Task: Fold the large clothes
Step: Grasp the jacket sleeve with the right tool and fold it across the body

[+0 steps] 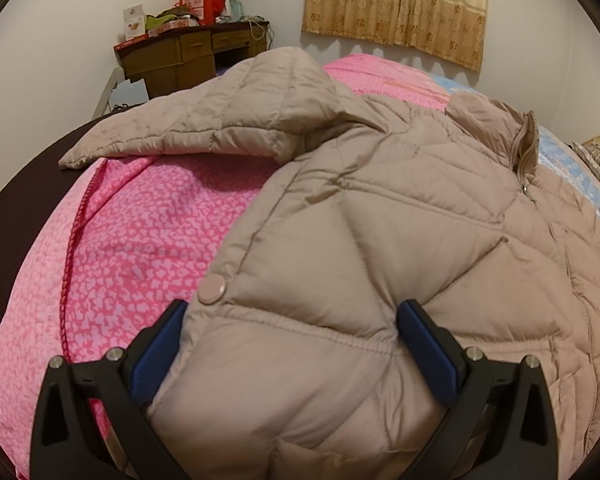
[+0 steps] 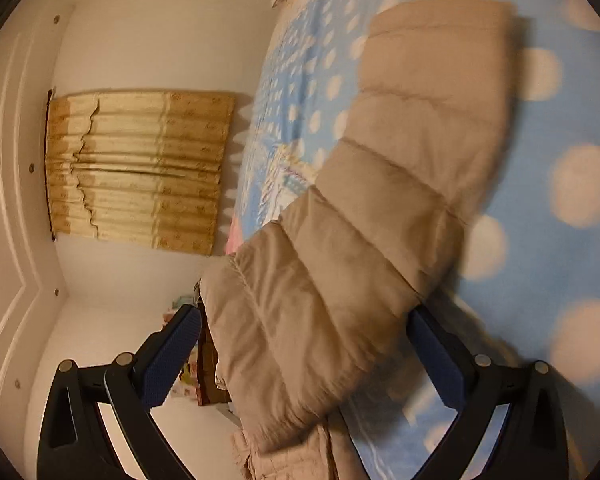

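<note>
Now the left gripper (image 1: 290, 344) has its two blue pads (image 1: 428, 354) standing apart, and a thick puffed corner of the beige quilted jacket (image 1: 400, 232) fills the space between them. The padding bulges against both pads, so the jacket corner sits inside the wide jaws; whether they press it firmly I cannot tell. A round snap button (image 1: 213, 289) is on the jacket edge just beside the left pad. The jacket lies spread on the pink patterned bedcover (image 1: 140, 256), with one sleeve (image 1: 204, 120) stretched to the far left and the zipped collar (image 1: 524, 148) at the far right. Behind the bed a brown wooden desk (image 1: 180, 60) with boxes on it stands against the wall, and a yellow curtain (image 1: 396, 4) hangs to its right.

In the right wrist view the scene is turned on its side. The right gripper (image 2: 304, 344) also has its pads apart, and the other sleeve (image 2: 380, 208) of the jacket passes between them, lying over the light blue dotted bedcover (image 2: 560, 120). This sleeve runs away from the gripper toward its far cuff. The same curtain (image 2: 140, 168) shows on the left.
</note>
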`<state>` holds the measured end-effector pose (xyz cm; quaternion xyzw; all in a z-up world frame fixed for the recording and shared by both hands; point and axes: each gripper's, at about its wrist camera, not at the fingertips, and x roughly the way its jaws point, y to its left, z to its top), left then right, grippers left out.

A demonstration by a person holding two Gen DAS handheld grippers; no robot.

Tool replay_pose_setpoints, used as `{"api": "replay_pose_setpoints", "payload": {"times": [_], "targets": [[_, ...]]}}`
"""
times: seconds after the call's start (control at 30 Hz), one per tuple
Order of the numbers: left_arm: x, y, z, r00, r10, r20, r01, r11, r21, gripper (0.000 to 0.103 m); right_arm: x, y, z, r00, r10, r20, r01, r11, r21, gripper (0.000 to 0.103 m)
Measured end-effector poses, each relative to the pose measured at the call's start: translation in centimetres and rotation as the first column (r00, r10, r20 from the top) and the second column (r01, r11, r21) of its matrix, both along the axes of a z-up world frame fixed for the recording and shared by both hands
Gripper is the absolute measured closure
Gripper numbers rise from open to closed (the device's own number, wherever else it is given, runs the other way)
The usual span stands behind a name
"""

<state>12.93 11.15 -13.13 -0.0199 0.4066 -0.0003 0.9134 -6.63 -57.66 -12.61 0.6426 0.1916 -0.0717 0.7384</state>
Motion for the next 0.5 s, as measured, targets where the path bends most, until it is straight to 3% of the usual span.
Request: {"api": "replay_pose_setpoints", "payload": {"times": [0.13,0.23,0.4,0.5], "targets": [[0.1,0.0,0.0,1.000,0.001,-0.002,-0.001,1.000,0.002,0.000,0.1,-2.1,-0.3,0.994,-0.102,0.046,0.103,0.995,-0.019,0.002],[0.2,0.0,-0.1,1.000,0.001,-0.002,-0.001,1.000,-0.001,0.000,-1.5,-1.7,-0.7,0.978,-0.166,0.124,0.159,0.985,0.066,0.003],[0.3,-0.1,-0.2,1.000,0.002,-0.002,-0.002,1.000,-0.004,0.000,-1.9,1.7,-0.1,0.998,-0.036,0.045,0.033,0.997,0.064,0.003],[0.3,-0.1,-0.2,1.000,0.002,-0.002,-0.002,1.000,-0.003,0.000,0.4,2.0,0.1,1.000,0.016,0.010,-0.016,0.999,0.034,0.003]]}}
